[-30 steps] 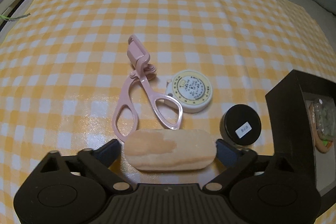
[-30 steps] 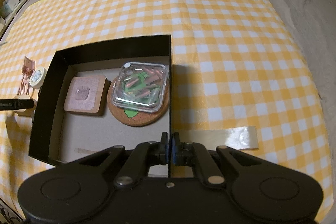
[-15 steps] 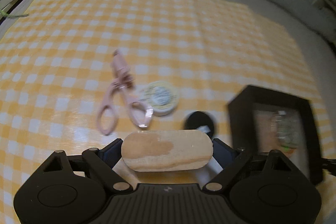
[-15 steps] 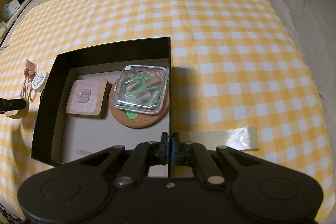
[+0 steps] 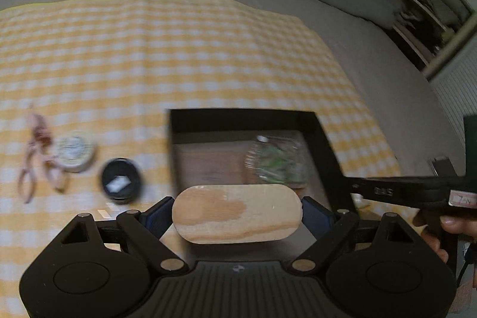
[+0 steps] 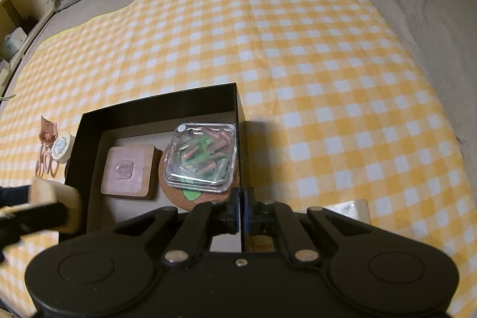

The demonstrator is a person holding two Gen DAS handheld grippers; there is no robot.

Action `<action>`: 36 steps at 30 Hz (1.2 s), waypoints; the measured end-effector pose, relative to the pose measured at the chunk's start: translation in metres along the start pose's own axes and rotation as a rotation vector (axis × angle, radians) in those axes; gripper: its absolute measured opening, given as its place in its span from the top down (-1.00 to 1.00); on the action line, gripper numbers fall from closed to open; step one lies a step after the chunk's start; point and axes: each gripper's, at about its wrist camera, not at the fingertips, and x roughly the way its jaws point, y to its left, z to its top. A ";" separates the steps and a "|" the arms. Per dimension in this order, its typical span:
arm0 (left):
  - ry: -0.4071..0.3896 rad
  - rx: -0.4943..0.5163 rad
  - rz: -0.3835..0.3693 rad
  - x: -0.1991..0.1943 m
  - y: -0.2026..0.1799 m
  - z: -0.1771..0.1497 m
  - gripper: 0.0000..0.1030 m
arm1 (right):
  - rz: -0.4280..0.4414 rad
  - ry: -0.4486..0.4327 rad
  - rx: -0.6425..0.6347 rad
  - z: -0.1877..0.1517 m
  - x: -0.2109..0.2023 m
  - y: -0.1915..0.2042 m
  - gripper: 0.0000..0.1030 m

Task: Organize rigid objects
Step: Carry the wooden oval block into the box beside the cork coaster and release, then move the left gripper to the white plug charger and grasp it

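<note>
Carrying wood block [image 5: 237,213] in wide left fingers [image 5: 162,209] toward box [image 6: 89,139], right fingers [image 6: 234,209] pinching its wall; next, lowering inside.

Left wrist view smeared throughout by motion blur: pink eyelash curler [image 5: 35,157] reduced to a streak, print on the round tape measure [image 5: 74,154] and on the black jar [image 5: 120,181] label unreadable. Contents of the clear case [image 5: 275,161] inside the black box [image 5: 244,116] indistinct there. Near wall of the box hidden behind the wooden block [image 5: 237,214]. From the right wrist view, jar almost wholly hidden behind the box's left wall; glossy strip [image 6: 347,209] half covered by the right gripper [image 6: 241,210].
</note>
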 end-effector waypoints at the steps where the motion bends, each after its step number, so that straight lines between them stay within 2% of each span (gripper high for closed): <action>1: 0.008 0.010 -0.009 0.005 -0.008 0.000 -0.74 | 0.003 0.002 0.000 -0.001 0.000 0.000 0.93; 8: 0.059 0.029 -0.054 0.039 -0.042 -0.008 -0.74 | 0.018 0.007 0.022 -0.001 0.001 -0.003 0.92; 13: 0.076 -0.073 -0.108 0.060 -0.047 -0.011 -0.74 | 0.038 0.009 0.041 -0.001 0.001 -0.006 0.91; 18: 0.087 -0.110 -0.122 0.073 -0.051 -0.017 -0.74 | 0.044 0.010 0.048 -0.001 0.000 -0.007 0.91; 21: 0.102 -0.137 -0.164 0.079 -0.051 -0.019 -0.77 | 0.046 0.010 0.050 -0.002 0.000 -0.007 0.91; 24: 0.116 -0.119 -0.175 0.082 -0.053 -0.022 -0.86 | 0.046 0.010 0.050 -0.002 0.000 -0.007 0.91; 36: 0.117 -0.050 -0.175 0.068 -0.053 -0.023 -0.89 | 0.044 0.011 0.051 -0.002 0.001 -0.007 0.91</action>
